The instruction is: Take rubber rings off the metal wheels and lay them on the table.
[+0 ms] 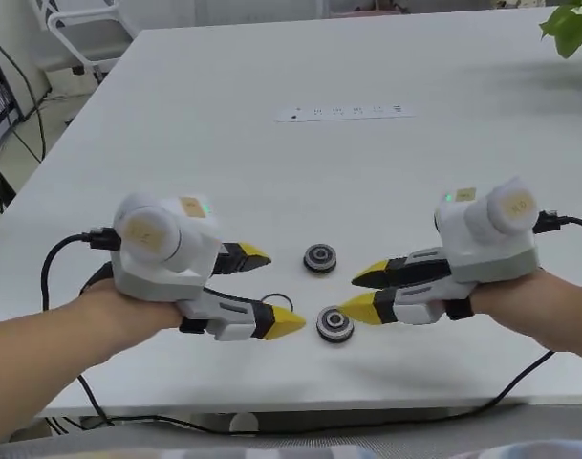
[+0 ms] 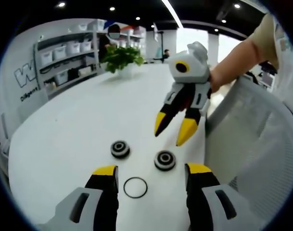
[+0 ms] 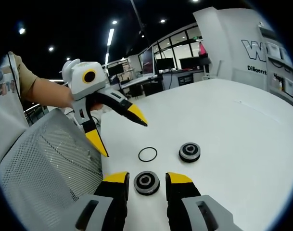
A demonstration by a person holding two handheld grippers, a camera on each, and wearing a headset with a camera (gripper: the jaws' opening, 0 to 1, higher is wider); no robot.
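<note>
Holds the left gripper (image 1: 279,289) spread wide, low over the white table (image 1: 224,163), with one loose rubber ring (image 2: 135,187) lying flat between the yellow tips. Brackets the near metal wheel (image 3: 146,183) with the right gripper (image 1: 353,293), jaws parted narrowly, one on each side, gripping nothing. In the head view, finds the far metal wheel (image 1: 320,258) at 12 o'clock of the near one, apart, and the ring at 10 o'clock.

Bright overhead light, soft shadows, fisheye-warped edges
</note>
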